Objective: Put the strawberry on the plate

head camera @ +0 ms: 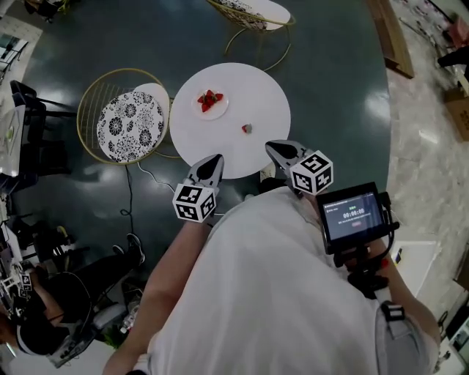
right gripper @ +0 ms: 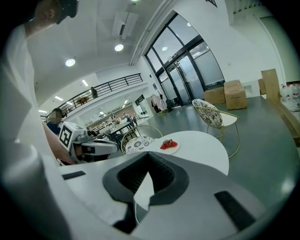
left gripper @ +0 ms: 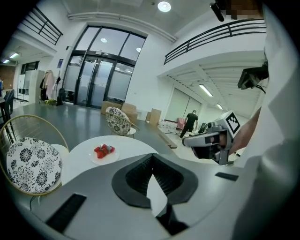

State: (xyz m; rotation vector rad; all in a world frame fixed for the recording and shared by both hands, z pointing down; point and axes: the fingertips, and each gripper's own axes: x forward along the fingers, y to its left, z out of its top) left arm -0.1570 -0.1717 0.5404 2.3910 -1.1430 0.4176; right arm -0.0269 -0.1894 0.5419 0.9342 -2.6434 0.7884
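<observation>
A round white table [head camera: 256, 88] carries a white plate [head camera: 218, 111] with several red strawberries [head camera: 209, 99]. One loose strawberry [head camera: 248, 129] lies alone toward the table's near right. My left gripper [head camera: 214, 160] hangs over the table's near edge, shut and empty. My right gripper [head camera: 273, 147] sits just right of it, near the loose strawberry, jaws together with nothing in them. The left gripper view shows the plate [left gripper: 96, 160] beyond the closed left gripper [left gripper: 151, 160], and the right gripper [left gripper: 197, 140] alongside. In the right gripper view the plate [right gripper: 174, 149] lies past the right gripper [right gripper: 149, 157]; the loose strawberry is hidden.
A gold wire chair with a black-and-white patterned cushion [head camera: 130, 124] stands left of the table; a second chair [head camera: 253, 15] is behind it. A cable trails on the dark floor [head camera: 132, 198]. A screen device [head camera: 355, 216] hangs at the person's right. Cardboard boxes [right gripper: 232, 93] stand far off.
</observation>
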